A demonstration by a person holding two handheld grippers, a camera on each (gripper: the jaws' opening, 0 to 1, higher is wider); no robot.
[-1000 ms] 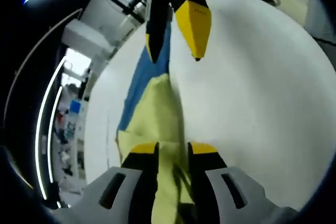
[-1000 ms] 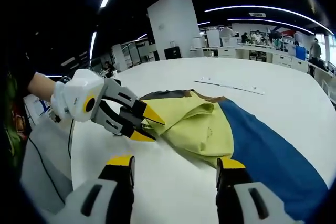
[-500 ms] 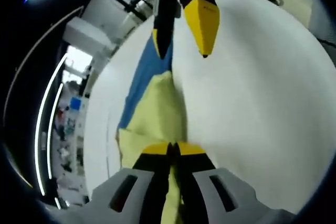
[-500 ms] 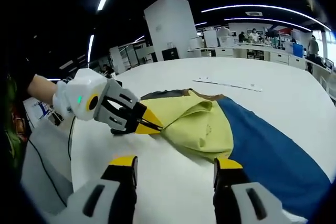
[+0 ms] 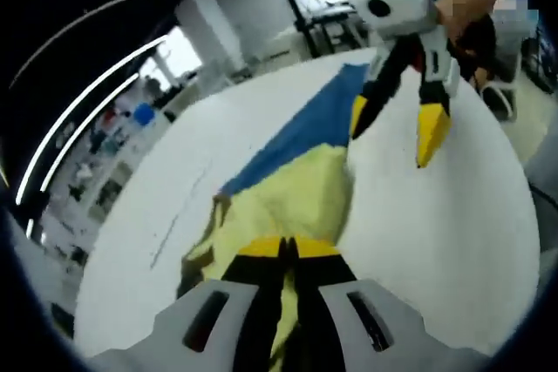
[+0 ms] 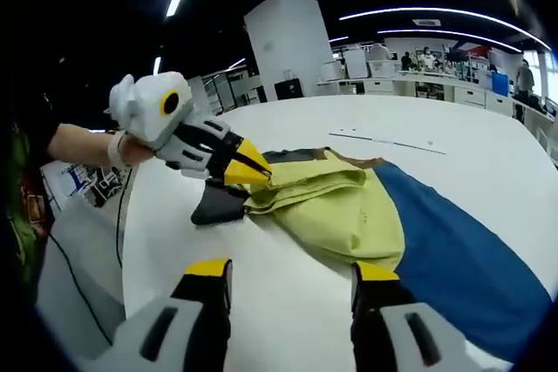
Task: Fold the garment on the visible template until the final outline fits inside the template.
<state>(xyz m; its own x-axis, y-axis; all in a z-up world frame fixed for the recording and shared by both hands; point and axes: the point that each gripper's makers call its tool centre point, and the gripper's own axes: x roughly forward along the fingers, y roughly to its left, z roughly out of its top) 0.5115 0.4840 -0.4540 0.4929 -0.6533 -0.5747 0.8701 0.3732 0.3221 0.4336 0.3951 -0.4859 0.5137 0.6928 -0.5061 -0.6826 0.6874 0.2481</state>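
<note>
A yellow and blue garment [image 6: 349, 215] lies crumpled on the white table [image 6: 288, 302]; its blue part [image 6: 453, 250] stretches to the right. My left gripper [image 6: 248, 172] is shut on the yellow edge and holds it lifted off the table, with a dark shadow underneath. In the left gripper view the yellow fabric [image 5: 288, 206] runs up from my shut left gripper [image 5: 288, 248] toward the blue part [image 5: 301, 132]. My right gripper [image 6: 292, 272] stands open above bare table in front of the garment, and it appears across the cloth as the right gripper [image 5: 397, 132], open.
A thin strip or marking [image 6: 392, 144] lies on the table beyond the garment. Desks, shelves and people stand in the background of the room. A person's hand [image 6: 83, 141] holds the left gripper at the table's left edge [image 6: 131, 241].
My left gripper, open a second ago, has shut on the yellow edge and lifted it up off the table. The right gripper has stayed open in place.
</note>
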